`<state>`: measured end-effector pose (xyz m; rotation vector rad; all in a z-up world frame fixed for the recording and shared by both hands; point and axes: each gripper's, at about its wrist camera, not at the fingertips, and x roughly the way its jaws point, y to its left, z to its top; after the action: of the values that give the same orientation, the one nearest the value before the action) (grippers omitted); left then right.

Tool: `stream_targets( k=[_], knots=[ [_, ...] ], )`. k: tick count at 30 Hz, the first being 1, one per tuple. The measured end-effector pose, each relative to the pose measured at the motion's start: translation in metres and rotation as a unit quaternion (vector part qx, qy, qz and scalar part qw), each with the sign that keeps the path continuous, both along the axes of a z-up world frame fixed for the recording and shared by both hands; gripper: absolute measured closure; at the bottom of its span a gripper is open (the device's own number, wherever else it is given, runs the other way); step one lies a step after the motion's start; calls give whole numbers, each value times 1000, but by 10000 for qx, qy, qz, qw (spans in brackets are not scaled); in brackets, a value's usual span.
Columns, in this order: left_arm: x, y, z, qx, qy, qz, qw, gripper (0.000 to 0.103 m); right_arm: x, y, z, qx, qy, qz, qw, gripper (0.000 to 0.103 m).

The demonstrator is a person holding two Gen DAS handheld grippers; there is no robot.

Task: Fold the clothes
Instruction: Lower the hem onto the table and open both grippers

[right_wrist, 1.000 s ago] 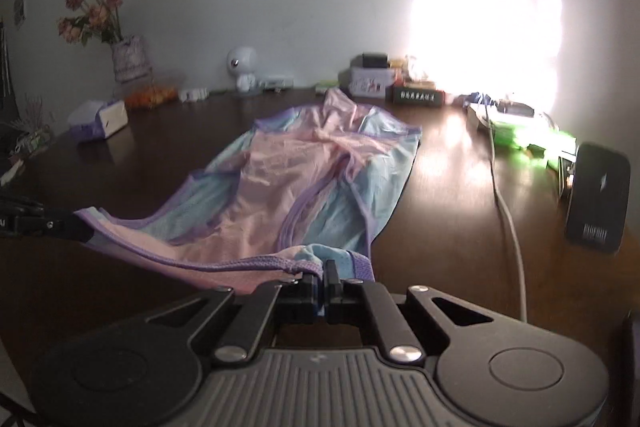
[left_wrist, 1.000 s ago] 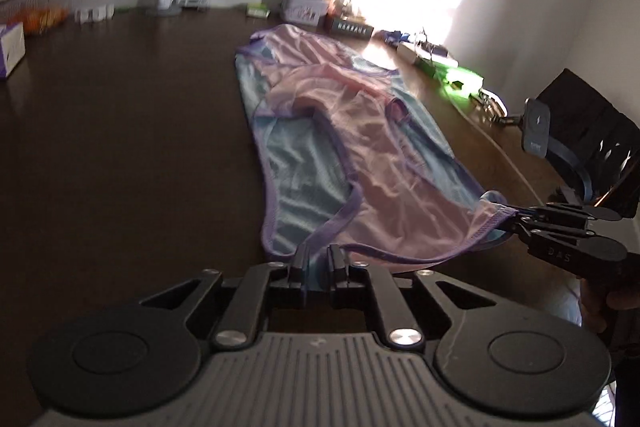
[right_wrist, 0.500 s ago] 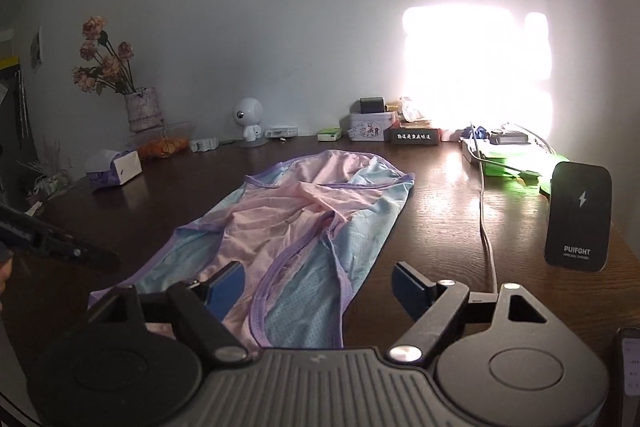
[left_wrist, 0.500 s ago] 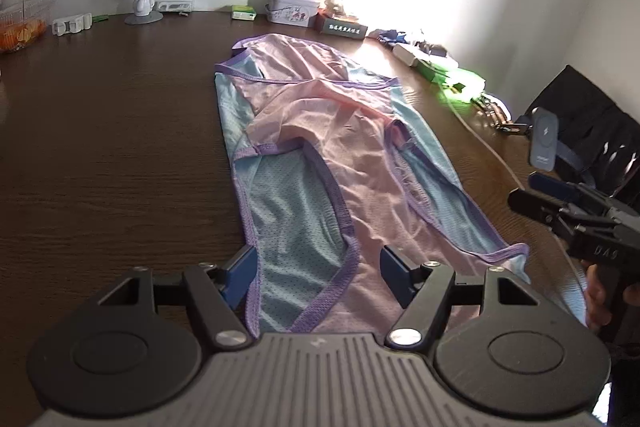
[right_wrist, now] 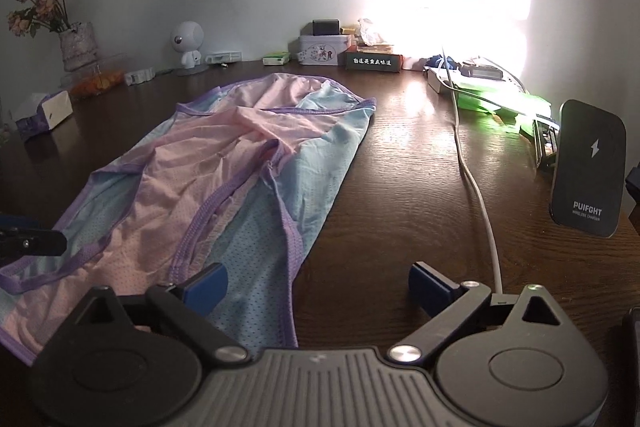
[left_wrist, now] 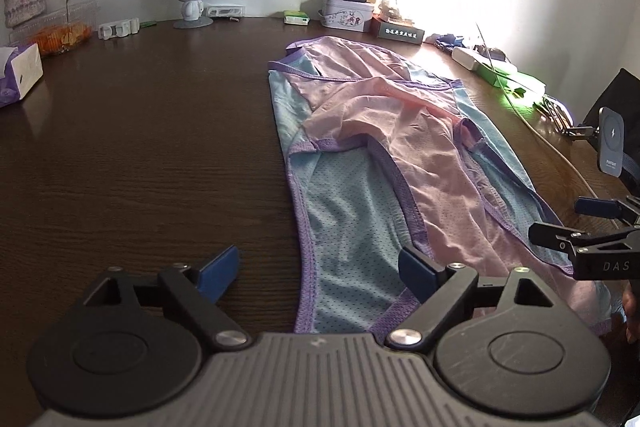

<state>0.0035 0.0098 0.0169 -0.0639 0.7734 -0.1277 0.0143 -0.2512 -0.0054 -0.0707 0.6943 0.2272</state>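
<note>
Left wrist: rumpled pink-blue mesh garment (left_wrist: 384,163)

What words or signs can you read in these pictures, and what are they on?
"PUIFGHT", under a lightning bolt sign: on the black charger stand. The small line below it is too blurred to read.
"DAS": on the right tool, seen from the left one.
White characters on the dark box: too small to read.
The picture on the tin: no words I can read.

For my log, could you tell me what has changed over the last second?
Both grippers, left and right, let go of the garment, opened and lifted slightly. Its near edge dropped flat onto the table. The clutter along the wall is unchanged.
</note>
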Motion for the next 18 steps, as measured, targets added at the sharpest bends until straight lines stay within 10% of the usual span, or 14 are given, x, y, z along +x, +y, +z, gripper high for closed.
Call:
stream_targets(
  k=[18],
  knots=[
    [-2, -7, -8, 343, -126, -4, 9993, 0, -4, 6, 0, 25, 22, -182, 9998, 0]
  ],
)
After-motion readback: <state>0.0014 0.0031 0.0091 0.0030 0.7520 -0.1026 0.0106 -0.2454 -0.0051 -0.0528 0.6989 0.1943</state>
